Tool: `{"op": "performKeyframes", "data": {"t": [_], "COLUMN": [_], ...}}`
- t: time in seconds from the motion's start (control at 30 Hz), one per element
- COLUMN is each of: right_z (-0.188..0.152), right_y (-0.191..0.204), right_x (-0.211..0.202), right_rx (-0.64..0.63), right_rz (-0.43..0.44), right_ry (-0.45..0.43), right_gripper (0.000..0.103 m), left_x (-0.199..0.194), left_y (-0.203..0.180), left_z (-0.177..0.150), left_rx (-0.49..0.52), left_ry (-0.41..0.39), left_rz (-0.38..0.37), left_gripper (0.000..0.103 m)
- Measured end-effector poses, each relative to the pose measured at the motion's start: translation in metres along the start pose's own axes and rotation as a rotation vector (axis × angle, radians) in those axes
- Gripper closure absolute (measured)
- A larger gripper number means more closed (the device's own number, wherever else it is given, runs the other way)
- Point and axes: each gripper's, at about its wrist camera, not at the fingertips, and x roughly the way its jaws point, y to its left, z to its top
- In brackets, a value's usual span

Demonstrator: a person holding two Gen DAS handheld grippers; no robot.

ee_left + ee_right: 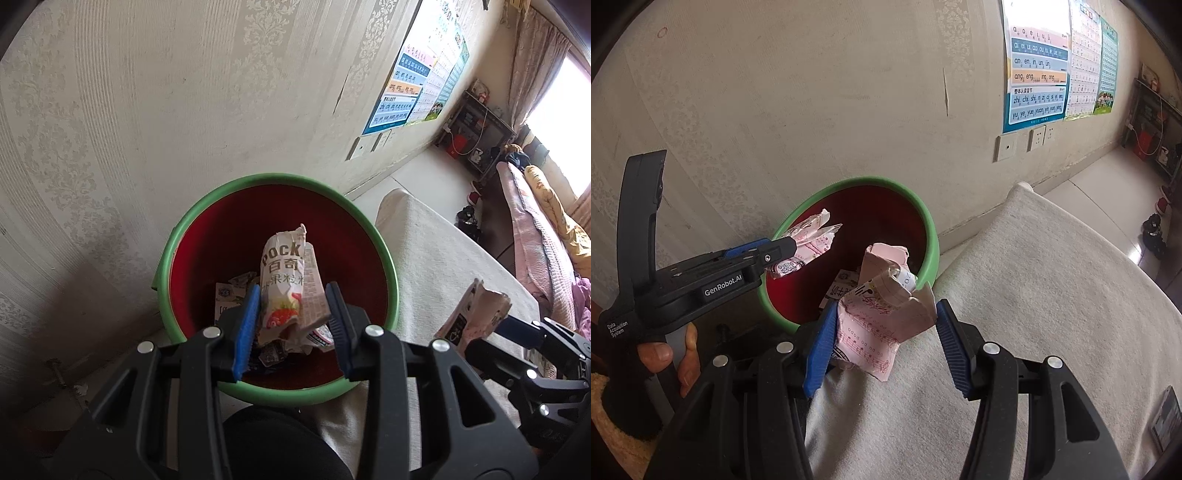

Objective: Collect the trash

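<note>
- Left gripper: blue-padded jaws set narrow, clamped on a crumpled white Pocky snack wrapper with a strawberry print, held directly above the open mouth of the round red waste bucket with a green rim.
- Right gripper: jaws about half apart, closed on a crushed pink paper carton printed with music notes; held beside the bucket's near rim, partly over the cloth, not yet squarely above the opening.
- Inside the bucket: a few scraps of printed packaging already at the bottom.
- Handling, as a judgement: both pieces very light, soft and crushable, nothing fragile; thin glossy film on the wrapper likely slippery, so best pinched across the bunched middle, as now, rather than at a loose end.
- Carton stiffer and springy; folded flaps may catch on a pad at release, so a wide opening looks wise.
- Light pieces may drift or flutter on falling; a release low and well inside the rim seems safer than one from beside it.
- Surface: an off-white textured cloth over a raised edge to the right of the bucket, soft and slightly rumpled.
- Room: pale damask-patterned wallpaper just behind the bucket, colourful pinyin wall charts above white wall sockets, a cluttered metal shelf and curtained bright window far off, pale glossy floor along the wall.
- A person's fingers visible on the left gripper's handle in the right wrist view.
</note>
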Motion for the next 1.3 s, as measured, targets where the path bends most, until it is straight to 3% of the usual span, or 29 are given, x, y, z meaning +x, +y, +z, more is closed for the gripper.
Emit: {"op": "performKeyframes", "data": {"t": [0.23,0.43,0.6,0.77,0.93,1.07,1.2,1.3], "right_z": [0.018,0.030,0.020,-0.004,-0.029,-0.050,-0.077,-0.087], "right_y": [0.011,0.016,-0.003,-0.039,-0.077,-0.093,-0.095,-0.107], "right_x": [0.008,0.008,-0.003,-0.033,-0.079,-0.124,-0.153,-0.159], "right_rx": [-0.023,-0.033,0.033,0.122,0.196,0.185,0.083,0.110], "right_rz": [0.007,0.016,0.015,-0.042,-0.130,-0.198,-0.291,-0.307], "right_ry": [-0.019,-0.056,-0.069,-0.126,-0.245,-0.411,-0.601,-0.619], "right_gripper": [0.051,0.042,0.042,0.032,0.020,0.006,0.006,0.006], "left_x": [0.003,0.003,0.002,-0.010,-0.019,-0.031,-0.057,-0.075], "left_y": [0.000,0.014,0.011,-0.015,-0.063,-0.101,-0.140,-0.165], "left_z": [0.001,0.000,-0.005,-0.010,-0.020,-0.028,-0.034,-0.039], "left_rx": [-0.003,-0.064,-0.065,-0.019,0.056,0.102,0.194,0.247], "left_ry": [0.003,0.003,0.003,-0.067,-0.128,-0.172,-0.303,-0.424], "left_rz": [0.010,0.049,0.060,0.055,-0.010,-0.082,-0.110,-0.064], "left_gripper": [0.068,0.051,0.050,0.042,0.024,0.015,0.005,0.005]}}
